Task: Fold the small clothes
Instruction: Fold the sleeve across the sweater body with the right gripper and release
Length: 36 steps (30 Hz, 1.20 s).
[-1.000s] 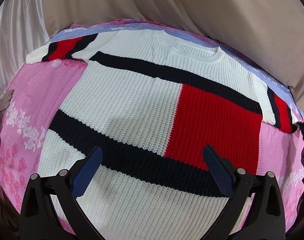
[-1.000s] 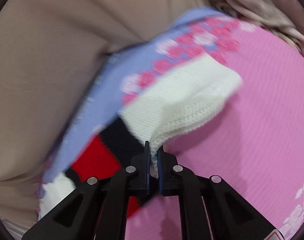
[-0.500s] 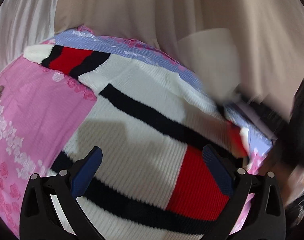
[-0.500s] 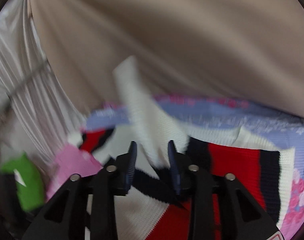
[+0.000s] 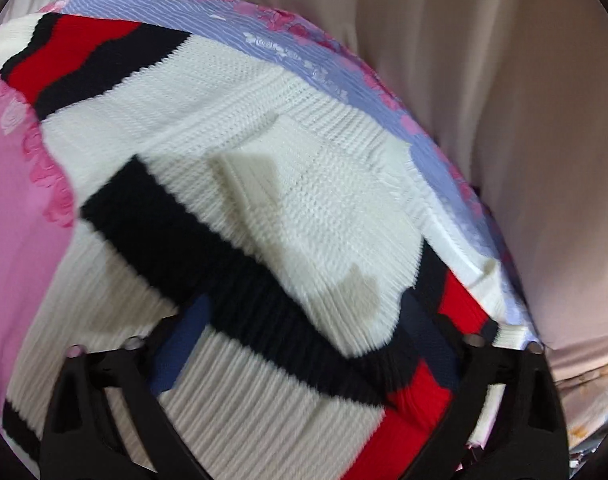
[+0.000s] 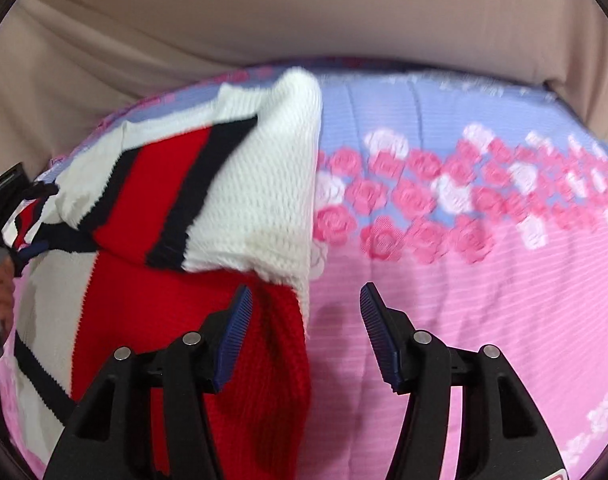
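We fold the sweater point(image 6: 152, 184) | right sleeve laid inward on bedspread point(image 6: 483, 300) | right gripper point(image 6: 304, 312) unclenched, empty | left gripper point(image 5: 304, 328) spread wide.

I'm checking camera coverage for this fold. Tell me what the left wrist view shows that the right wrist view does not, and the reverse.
Only the left wrist view shows the unfolded sleeve lying out flat at far left, and the left gripper, open over the body of the sweater.

Only the right wrist view shows the right gripper, open and holding nothing, and a wide stretch of bare floral bedsheet.

Both show the white, red and navy sweater with one sleeve folded onto its body, the bedsheet, and the beige curtain behind.
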Each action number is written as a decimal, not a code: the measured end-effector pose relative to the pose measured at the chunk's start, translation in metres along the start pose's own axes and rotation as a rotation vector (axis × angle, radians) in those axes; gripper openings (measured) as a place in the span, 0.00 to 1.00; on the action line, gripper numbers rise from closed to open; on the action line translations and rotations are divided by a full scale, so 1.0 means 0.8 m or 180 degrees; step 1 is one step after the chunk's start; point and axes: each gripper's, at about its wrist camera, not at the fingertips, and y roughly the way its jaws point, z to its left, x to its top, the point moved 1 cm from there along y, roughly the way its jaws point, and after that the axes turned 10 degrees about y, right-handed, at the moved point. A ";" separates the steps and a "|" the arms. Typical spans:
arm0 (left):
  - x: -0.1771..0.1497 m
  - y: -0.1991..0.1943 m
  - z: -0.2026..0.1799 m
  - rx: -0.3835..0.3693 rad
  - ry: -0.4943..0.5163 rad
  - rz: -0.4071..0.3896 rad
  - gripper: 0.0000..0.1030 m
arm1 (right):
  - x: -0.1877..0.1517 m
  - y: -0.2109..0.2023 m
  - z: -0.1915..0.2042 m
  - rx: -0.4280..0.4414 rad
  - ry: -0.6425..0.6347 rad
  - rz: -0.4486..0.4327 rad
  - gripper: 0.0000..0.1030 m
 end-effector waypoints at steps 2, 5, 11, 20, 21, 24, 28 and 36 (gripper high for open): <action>0.005 0.008 -0.004 0.0128 0.0049 -0.0033 0.61 | 0.003 0.018 0.006 0.0119 0.0078 0.0070 0.48; 0.013 0.012 -0.004 -0.0060 0.0089 0.0002 0.14 | 0.017 0.027 0.009 0.0319 0.0230 0.0008 0.14; 0.000 0.004 -0.012 -0.0160 0.0221 0.0006 0.06 | 0.058 -0.006 -0.055 0.0358 0.0843 -0.0416 0.11; -0.015 0.003 -0.023 -0.0097 0.0489 -0.0042 0.10 | 0.052 0.029 -0.057 0.0289 0.0824 0.0034 0.20; -0.015 -0.011 -0.015 -0.0145 0.0525 -0.0071 0.12 | 0.042 0.020 -0.053 0.0307 0.0817 0.0059 0.25; -0.029 -0.055 0.009 -0.0049 0.0734 -0.0112 0.39 | -0.018 -0.017 -0.053 0.0436 0.0750 0.0289 0.45; -0.080 -0.127 0.086 0.0352 0.0838 -0.0068 0.63 | -0.114 -0.051 -0.044 0.0419 0.0548 0.0800 0.49; -0.206 -0.186 0.224 0.0530 -0.0046 0.0298 0.69 | -0.201 -0.086 -0.005 0.0553 0.0193 0.1038 0.68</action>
